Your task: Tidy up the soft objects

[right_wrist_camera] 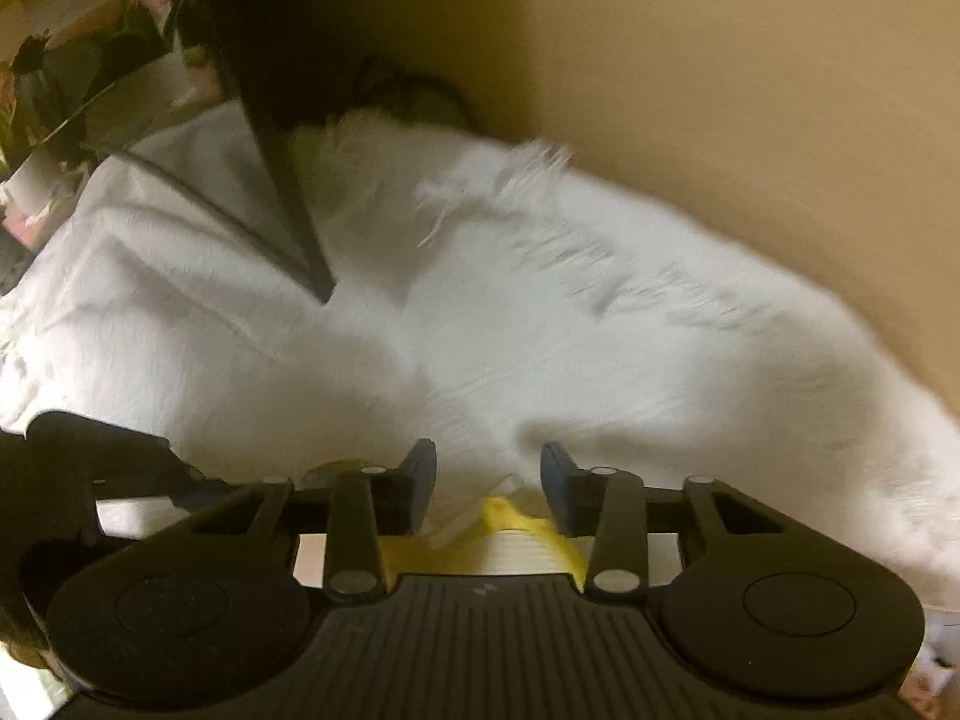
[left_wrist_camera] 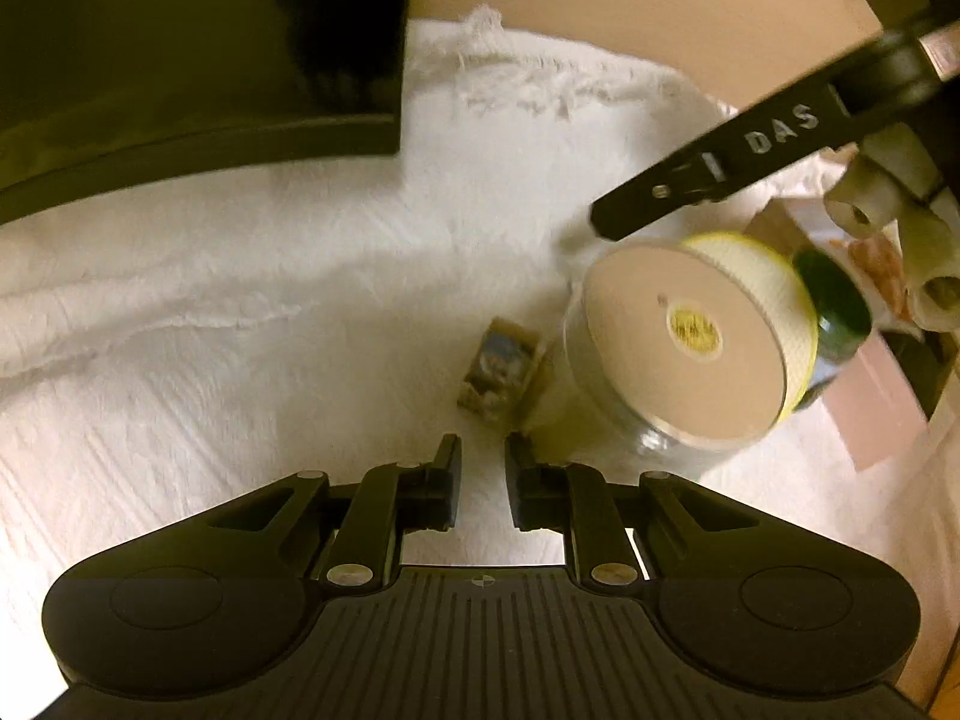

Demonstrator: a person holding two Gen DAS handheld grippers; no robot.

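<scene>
Left tongs [left_wrist_camera: 483,456] hovering nearly closed, empty, over white towel [left_wrist_camera: 240,300]. Right tongs [right_wrist_camera: 489,468] gaping partway above ribbon spool [right_wrist_camera: 522,546], gripping nothing.

White letters "DAS" on the black finger of the right tongs [left_wrist_camera: 606,222]

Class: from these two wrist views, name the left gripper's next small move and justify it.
Probably ease the left gripper forward and open it around the small packet: its jaws are nearly closed with nothing between them, and the packet lies just ahead on the white cloth.
</scene>
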